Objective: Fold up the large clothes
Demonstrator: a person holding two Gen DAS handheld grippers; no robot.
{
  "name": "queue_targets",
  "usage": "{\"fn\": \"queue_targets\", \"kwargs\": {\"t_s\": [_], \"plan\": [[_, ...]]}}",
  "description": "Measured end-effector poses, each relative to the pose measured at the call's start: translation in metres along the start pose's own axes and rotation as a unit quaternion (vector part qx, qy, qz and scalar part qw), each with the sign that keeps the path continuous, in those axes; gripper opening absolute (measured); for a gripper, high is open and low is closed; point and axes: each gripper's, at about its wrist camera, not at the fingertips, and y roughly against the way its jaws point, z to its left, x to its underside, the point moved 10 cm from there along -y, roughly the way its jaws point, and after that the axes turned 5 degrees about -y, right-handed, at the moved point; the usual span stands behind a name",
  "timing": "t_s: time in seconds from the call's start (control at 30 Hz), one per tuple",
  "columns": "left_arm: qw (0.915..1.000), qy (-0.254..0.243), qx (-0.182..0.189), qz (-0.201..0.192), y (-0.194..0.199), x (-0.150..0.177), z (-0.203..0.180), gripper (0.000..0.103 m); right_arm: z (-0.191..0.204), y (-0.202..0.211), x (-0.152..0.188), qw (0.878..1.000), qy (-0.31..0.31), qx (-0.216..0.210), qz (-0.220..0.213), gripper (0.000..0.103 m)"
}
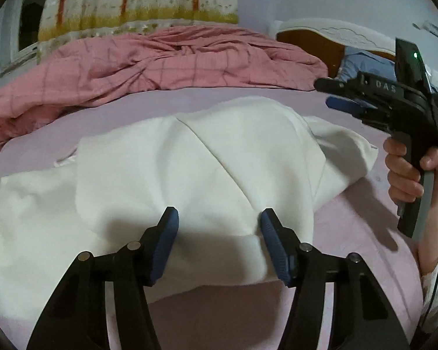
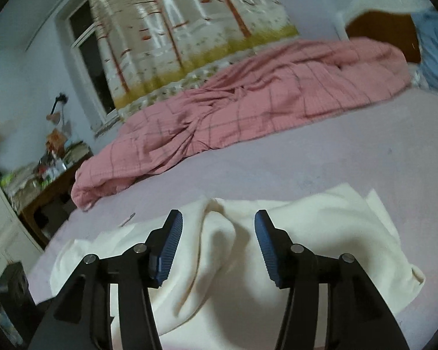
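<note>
A large white garment [image 1: 189, 160] lies partly folded on the lilac bed sheet [image 1: 350, 227]. It also shows in the right wrist view [image 2: 306, 233], rumpled, with a raised fold in the middle. My left gripper [image 1: 219, 218] is open and empty, just above the garment's near hem. My right gripper [image 2: 218, 221] is open and empty, hovering over the rumpled white cloth. In the left wrist view the right gripper [image 1: 333, 96] is held up in the air at the right, above the garment's right edge, in a hand [image 1: 406, 172].
A crumpled pink checked quilt [image 1: 149, 64] lies across the far side of the bed. Behind it hangs a tree-print curtain [image 1: 137, 3]. A wooden headboard [image 1: 309, 43] and blue pillow [image 1: 365, 64] stand at the far right. A cluttered table [image 2: 43, 172] stands left of the bed.
</note>
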Motion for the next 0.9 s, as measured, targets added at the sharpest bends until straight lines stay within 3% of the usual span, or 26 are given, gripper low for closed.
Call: {"fn": "queue_targets", "kwargs": {"t_s": [0.17, 0.3, 0.33, 0.37, 0.4, 0.43, 0.6, 0.67, 0.77, 0.9], "plan": [[0.9990, -0.003, -0.029, -0.034, 0.018, -0.001, 0.000, 0.059, 0.005, -0.020, 0.017, 0.998, 0.004, -0.027, 0.056, 0.054], [0.9927, 0.044, -0.066, -0.091, 0.042, -0.025, 0.027, 0.089, 0.004, -0.034, 0.028, 0.997, 0.000, -0.016, 0.073, 0.054], [0.9917, 0.058, -0.072, -0.089, 0.041, -0.030, 0.035, 0.089, 0.003, -0.039, 0.031, 0.997, -0.002, -0.016, 0.079, 0.054], [0.9904, 0.074, -0.076, -0.088, 0.039, -0.034, 0.045, 0.089, 0.002, -0.043, 0.033, 0.996, -0.005, -0.017, 0.085, 0.043], [0.9887, 0.090, -0.084, -0.085, 0.035, -0.037, 0.058, 0.089, 0.001, -0.050, 0.037, 0.995, -0.011, -0.023, 0.094, 0.014], [0.9865, 0.104, -0.101, -0.077, 0.028, -0.040, 0.070, 0.089, 0.001, -0.055, 0.041, 0.994, -0.016, -0.026, 0.102, 0.005], [0.9722, 0.175, -0.154, -0.023, -0.011, -0.013, 0.133, 0.084, 0.001, -0.041, 0.023, 1.000, 0.007, 0.015, 0.027, 0.005], [0.9703, 0.195, -0.143, 0.001, -0.025, 0.007, 0.140, 0.086, -0.007, -0.051, 0.030, 0.998, 0.008, 0.038, 0.050, 0.005], [0.9691, 0.188, -0.159, -0.006, -0.019, 0.008, 0.140, 0.086, -0.027, -0.077, 0.055, 0.990, -0.016, 0.068, 0.122, 0.005], [0.9694, 0.168, -0.178, -0.016, -0.014, 0.008, 0.135, 0.084, -0.023, -0.060, 0.036, 0.995, -0.025, 0.052, 0.078, 0.006]]}}
